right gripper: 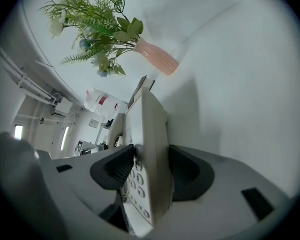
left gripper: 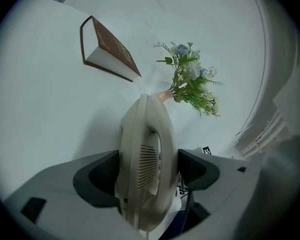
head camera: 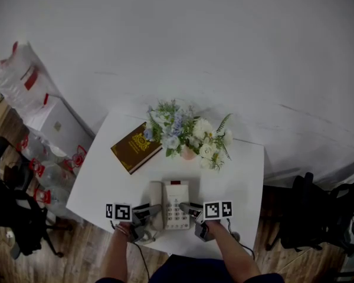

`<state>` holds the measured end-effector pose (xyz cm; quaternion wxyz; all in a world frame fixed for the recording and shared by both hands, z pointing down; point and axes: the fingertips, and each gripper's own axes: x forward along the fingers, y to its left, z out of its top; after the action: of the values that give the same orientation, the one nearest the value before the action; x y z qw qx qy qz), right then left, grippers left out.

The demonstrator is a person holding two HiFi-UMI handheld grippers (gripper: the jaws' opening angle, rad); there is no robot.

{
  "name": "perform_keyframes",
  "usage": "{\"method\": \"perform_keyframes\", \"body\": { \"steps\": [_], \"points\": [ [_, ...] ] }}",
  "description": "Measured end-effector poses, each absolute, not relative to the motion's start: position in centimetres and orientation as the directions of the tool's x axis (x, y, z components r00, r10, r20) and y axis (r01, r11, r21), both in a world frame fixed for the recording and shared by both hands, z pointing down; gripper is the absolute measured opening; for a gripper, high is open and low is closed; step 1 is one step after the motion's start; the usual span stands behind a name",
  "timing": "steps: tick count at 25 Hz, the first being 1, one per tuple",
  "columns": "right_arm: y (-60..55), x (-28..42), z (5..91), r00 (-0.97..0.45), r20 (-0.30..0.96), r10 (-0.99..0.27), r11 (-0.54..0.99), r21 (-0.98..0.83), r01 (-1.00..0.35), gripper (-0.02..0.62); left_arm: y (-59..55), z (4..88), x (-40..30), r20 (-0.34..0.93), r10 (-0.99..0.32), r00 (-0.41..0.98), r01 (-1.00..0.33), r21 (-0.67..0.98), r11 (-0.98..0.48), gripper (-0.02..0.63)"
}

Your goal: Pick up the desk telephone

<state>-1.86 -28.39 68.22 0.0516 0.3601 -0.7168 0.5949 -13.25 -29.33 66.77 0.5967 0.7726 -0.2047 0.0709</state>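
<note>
The beige desk telephone [head camera: 177, 205] lies near the front edge of the white table [head camera: 103, 178], its handset [head camera: 156, 200] along its left side. My left gripper [head camera: 151, 211] reaches in from the front left. In the left gripper view the handset [left gripper: 145, 154] stands between the wide-spread jaws of that gripper [left gripper: 146, 173], the dark pads [left gripper: 97, 176] close beside it without clearly pressing. My right gripper [head camera: 187, 207] is at the phone's right front. Its jaws [right gripper: 151, 168] are shut on the edge of the telephone base [right gripper: 151, 129], one pad on the keypad face, the other on the underside.
A brown book [head camera: 135, 147] lies at the back left of the table. A bunch of white and blue flowers [head camera: 189, 135] in a pink vase [right gripper: 157, 56] stands behind the phone. Plastic bags [head camera: 20, 78] and a box stand left; a dark chair [head camera: 318, 217] right.
</note>
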Motion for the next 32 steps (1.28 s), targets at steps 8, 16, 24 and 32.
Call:
{"method": "perform_keyframes", "body": {
  "steps": [8,16,24,32],
  "points": [
    [-28.5,-1.8,68.3,-0.737,0.504,-0.449,0.037,-0.814,-0.579,0.232,-29.5,66.7,-13.5,0.369,-0.262,0.892,-0.426,0.88,-0.212,0.364],
    [-28.3,-1.7,68.1,-0.721,0.504,-0.475,0.056,-0.801,-0.596,0.229,-29.3,66.4,-13.6,0.39,-0.302,0.87,-0.456,0.868,-0.194,0.337],
    [-27.8,-1.7,67.9,-0.72,0.499,-0.482,0.06,-0.801,-0.595,0.227,-28.7,66.1,-13.6,0.401,-0.318,0.859,-0.471,0.862,-0.188,0.324],
    [-26.7,-1.9,67.6,-0.734,0.485,-0.476,0.073,-0.81,-0.582,0.227,-27.4,65.8,-13.8,0.398,-0.325,0.858,-0.472,0.861,-0.191,0.322]
  ]
}}
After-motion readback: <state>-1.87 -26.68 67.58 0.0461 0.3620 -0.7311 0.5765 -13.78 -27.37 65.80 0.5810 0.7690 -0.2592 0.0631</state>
